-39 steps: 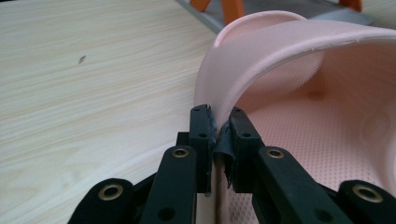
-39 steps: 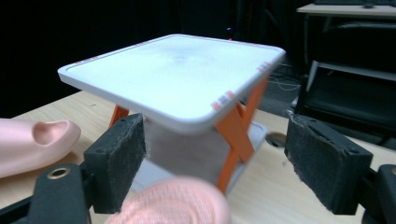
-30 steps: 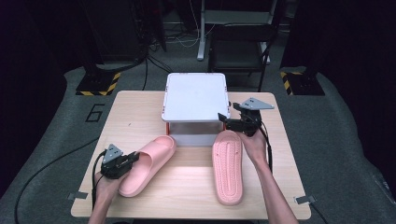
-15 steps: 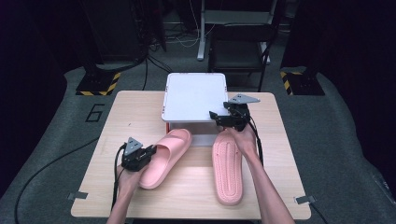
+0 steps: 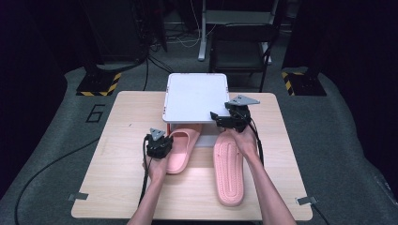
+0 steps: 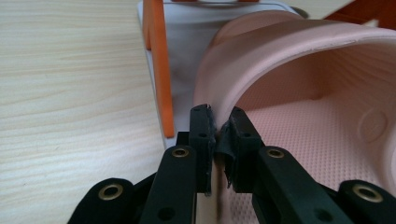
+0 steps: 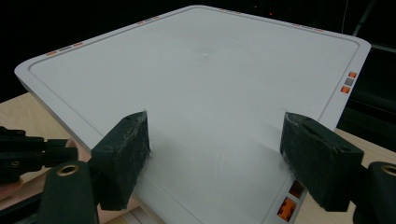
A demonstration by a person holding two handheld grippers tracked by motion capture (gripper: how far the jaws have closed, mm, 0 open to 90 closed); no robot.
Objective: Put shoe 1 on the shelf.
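Left gripper (image 5: 159, 145): jaws clamped on the left pink slipper's (image 5: 180, 149) side rim.
Left slipper: toe tucked under the white rack (image 5: 195, 96), long axis front to back, toe end hidden.
Right slipper (image 5: 228, 168): sole up, lengthwise, bare surface (image 5: 117, 154) around.
Right gripper (image 5: 230, 119): jaws wide, over the rack's top.

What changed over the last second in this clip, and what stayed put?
The left gripper, shut on the left slipper by its side rim, slid it across the table toward the white rack; its toe now sits under the rack's top shelf. The right gripper shifted slightly inward, jaws open over the rack's corner. The right slipper and the rack stayed put.
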